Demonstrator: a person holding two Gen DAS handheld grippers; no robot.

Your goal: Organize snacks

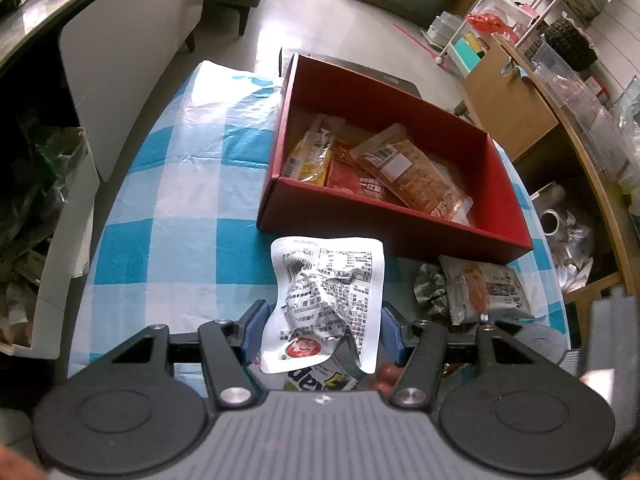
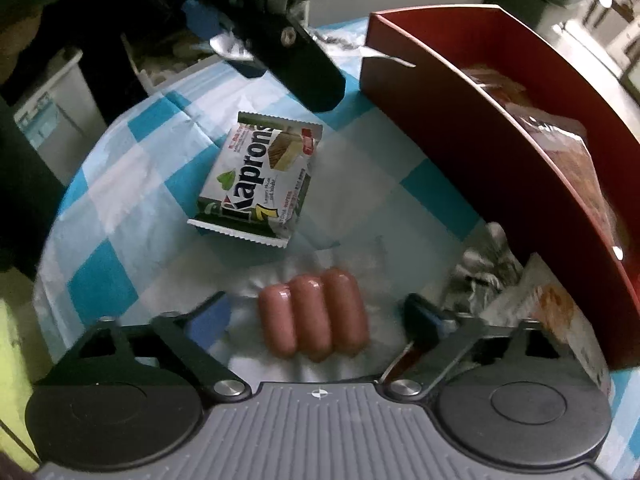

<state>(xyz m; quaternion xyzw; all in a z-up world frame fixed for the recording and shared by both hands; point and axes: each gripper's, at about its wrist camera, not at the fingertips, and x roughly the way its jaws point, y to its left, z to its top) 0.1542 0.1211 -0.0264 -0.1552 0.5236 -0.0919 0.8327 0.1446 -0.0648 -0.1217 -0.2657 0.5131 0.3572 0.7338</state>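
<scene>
My left gripper (image 1: 325,316) is shut on a white printed snack pouch (image 1: 328,276), its blue pads pressing on both sides, held above the table just before the red box (image 1: 384,232). Several snack packs (image 1: 412,168) lie inside the box. In the right wrist view my right gripper (image 2: 316,308) points down over a clear pack of three sausages (image 2: 314,316). The fingers (image 2: 212,316) stand on either side and do not touch the sausages. A Kaprons wafer pack (image 2: 260,176) lies beyond. The left gripper (image 2: 256,52) shows at the top.
A blue-and-white checked cloth (image 1: 168,200) covers the table. A grey snack packet (image 1: 484,284) and a crumpled silvery wrapper (image 1: 430,288) lie by the box's near right corner. A wooden shelf (image 1: 560,128) stands right, a white cabinet (image 1: 132,60) and a bin (image 1: 60,240) left.
</scene>
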